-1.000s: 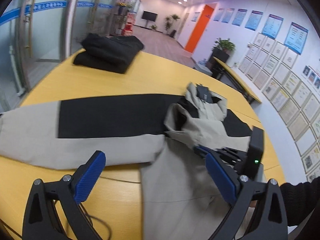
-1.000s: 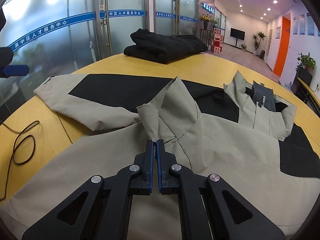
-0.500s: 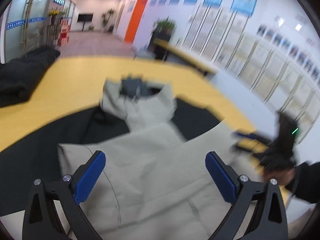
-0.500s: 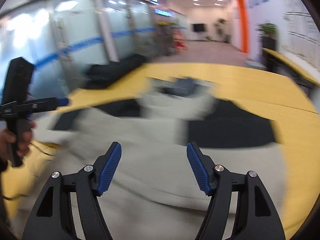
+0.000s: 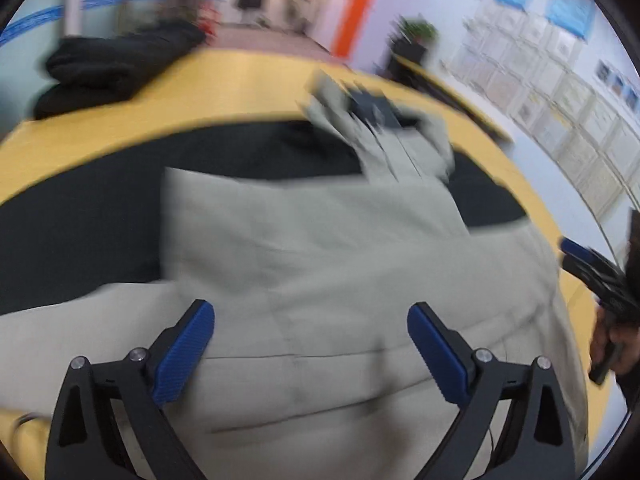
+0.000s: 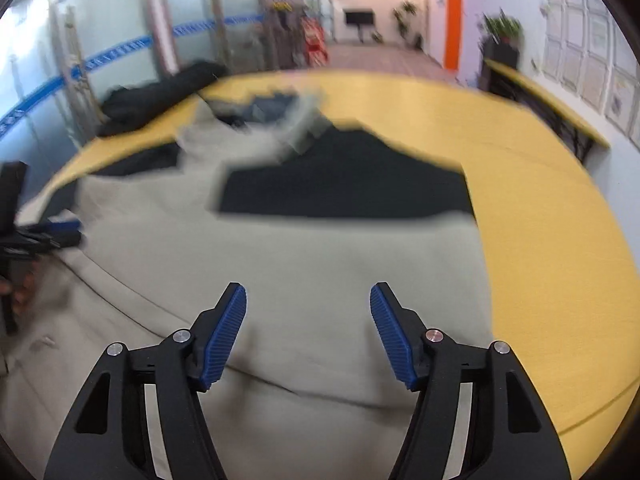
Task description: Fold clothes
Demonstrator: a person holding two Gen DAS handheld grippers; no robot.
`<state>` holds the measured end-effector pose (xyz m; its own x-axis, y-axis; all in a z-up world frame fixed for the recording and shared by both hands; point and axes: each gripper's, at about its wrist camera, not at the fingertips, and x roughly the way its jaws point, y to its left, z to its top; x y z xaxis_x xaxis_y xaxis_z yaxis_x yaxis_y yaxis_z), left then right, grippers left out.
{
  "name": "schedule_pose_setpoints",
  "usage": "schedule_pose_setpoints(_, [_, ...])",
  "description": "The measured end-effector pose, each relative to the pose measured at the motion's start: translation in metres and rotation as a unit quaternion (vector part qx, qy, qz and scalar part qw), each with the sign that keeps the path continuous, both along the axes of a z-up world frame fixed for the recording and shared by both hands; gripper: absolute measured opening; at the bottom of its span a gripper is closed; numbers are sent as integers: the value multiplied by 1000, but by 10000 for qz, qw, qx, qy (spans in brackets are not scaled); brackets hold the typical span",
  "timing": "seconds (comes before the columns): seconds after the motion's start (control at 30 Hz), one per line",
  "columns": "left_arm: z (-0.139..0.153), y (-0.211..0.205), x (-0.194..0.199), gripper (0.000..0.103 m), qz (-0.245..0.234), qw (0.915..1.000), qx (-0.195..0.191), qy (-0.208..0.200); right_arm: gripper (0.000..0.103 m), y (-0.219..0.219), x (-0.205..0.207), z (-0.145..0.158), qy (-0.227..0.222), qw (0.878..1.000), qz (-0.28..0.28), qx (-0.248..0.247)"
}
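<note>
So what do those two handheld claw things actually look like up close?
Each is a black plastic frame of triangular cut-out arms with silver pivot screws, ending in two ribbed blue pads. The left gripper and right gripper look alike. A hand with a dark sleeve holds the right one's black handle.

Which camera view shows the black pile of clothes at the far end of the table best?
The left wrist view: the black pile of clothes appears larger there, folds visible despite blur. The right wrist view shows the same pile smaller, more blurred, partly behind the jacket's collar.

Right tongs (image 6: 308,332) released the jacket (image 6: 320,264), now spread apart.
</note>
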<state>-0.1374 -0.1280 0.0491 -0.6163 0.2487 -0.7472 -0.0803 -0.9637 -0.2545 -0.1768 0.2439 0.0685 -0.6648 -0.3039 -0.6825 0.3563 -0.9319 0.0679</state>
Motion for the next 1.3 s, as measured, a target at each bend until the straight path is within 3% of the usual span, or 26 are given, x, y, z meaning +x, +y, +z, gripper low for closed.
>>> schedule_pose_setpoints(0.07, [15, -40, 16, 100, 719, 9970, 130, 241, 77, -22, 2, 20, 286, 9993, 221, -81])
schedule_pose_setpoints(0.17, [31, -124, 49, 100, 2034, 9774, 415, 403, 80, -53, 7, 41, 509, 9971, 520, -239])
schedule_pose_setpoints(0.27, [19, -215, 80, 100, 3257, 9432, 658, 17, 80, -85, 6, 39, 365, 9959, 741, -366])
schedule_pose_setpoints(0.33, [7, -269, 103, 100, 4010, 9129, 722, -227, 80, -109, 6, 33, 227, 9948, 889, -438])
schedule_pose_setpoints(0.4, [-3, -305, 120, 98, 4435, 8921, 791, -328, 80, -131, 9, 27, 156, 9933, 1060, -441])
schedule_pose_setpoints(0.43, [-9, -320, 126, 94, 4536, 8865, 827, -388, 80, -142, 11, 23, 125, 9924, 1147, -437])
schedule_pose_setpoints(0.5, [-18, -337, 132, 79, 4582, 8833, 843, -528, 80, -162, 15, 18, 20, 9904, 1307, -442])
schedule_pose_setpoints(0.6, [-16, -346, 137, 72, 4550, 8864, 675, -518, 80, -182, 17, 10, -95, 9880, 1477, -437])
schedule_pose_setpoints(0.7, [-6, -345, 140, 36, 4585, 8850, 708, -391, 80, -193, 20, 4, -174, 9861, 1605, -395])
schedule_pose_setpoints(0.73, [0, -343, 141, 19, 4556, 8864, 774, -276, 80, -194, 20, 3, -193, 9859, 1618, -389])
schedule_pose_setpoints(0.77, [6, -341, 142, 11, 4526, 8876, 839, -162, 80, -195, 20, 1, -207, 9857, 1626, -383])
schedule_pose_setpoints(0.87, [25, -334, 144, 3, 4430, 8903, 1036, 183, 80, -191, 21, -2, -265, 9866, 1563, -392])
schedule_pose_setpoints(1.03, [58, -320, 147, 2, 4239, 8924, 1345, 763, 76, -175, 27, 5, -192, 9884, 1440, -440])
schedule_pose_setpoints(1.13, [122, -254, 116, 2, 3318, 9266, 1091, 1393, 76, -161, 32, 19, -12, 9891, 1344, -593])
schedule_pose_setpoints(1.3, [188, -106, 67, 2, 1665, 9602, 1062, 1973, 76, -122, 42, 55, 368, 9893, 1042, -947])
